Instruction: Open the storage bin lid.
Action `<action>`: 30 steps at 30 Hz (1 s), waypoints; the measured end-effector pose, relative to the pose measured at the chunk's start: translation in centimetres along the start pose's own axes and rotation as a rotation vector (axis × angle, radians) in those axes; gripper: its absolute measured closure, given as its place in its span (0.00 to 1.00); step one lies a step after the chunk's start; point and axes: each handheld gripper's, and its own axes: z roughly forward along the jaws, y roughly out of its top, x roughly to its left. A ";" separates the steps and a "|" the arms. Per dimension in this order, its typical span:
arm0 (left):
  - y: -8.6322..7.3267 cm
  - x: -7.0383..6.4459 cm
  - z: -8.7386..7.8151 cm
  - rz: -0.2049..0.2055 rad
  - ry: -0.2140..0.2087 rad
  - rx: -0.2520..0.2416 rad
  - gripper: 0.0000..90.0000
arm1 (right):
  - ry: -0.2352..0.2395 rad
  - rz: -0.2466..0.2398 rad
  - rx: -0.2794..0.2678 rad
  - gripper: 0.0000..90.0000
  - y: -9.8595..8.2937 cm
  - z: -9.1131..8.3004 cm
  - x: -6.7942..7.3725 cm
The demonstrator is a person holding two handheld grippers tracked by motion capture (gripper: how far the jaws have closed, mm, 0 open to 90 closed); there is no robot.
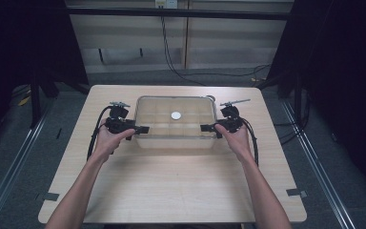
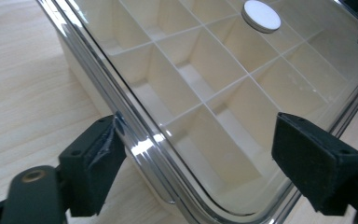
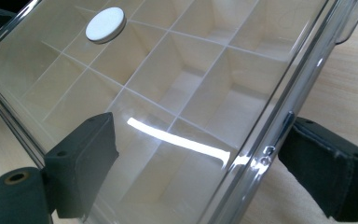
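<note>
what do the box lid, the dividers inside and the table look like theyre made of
The lid looks like clear, glossy plastic: the compartments show through it and it throws bright glare streaks. The dividers look like matte cream plastic, thin and evenly moulded. The table looks like pale wood or wood-look laminate, with fine grain lines and a dull sheen; which of the two I cannot tell.

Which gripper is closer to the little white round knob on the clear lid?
Right, though only slightly. The right gripper is at the lid's right edge, the left gripper at its left edge, and the white knob sits just right of middle.
</note>
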 end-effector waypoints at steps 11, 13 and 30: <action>0.0 0.2 -0.1 -0.015 -0.008 -0.019 0.23 | -0.031 0.024 0.001 0.09 0.4 0.6 0.2; -0.2 0.4 -0.2 -0.019 -0.015 -0.027 0.26 | -0.074 -0.003 -0.001 0.10 0.6 0.5 0.8; -0.3 0.3 -0.6 0.011 0.004 -0.060 0.32 | -0.032 0.069 -0.083 0.23 0.2 -0.2 -0.2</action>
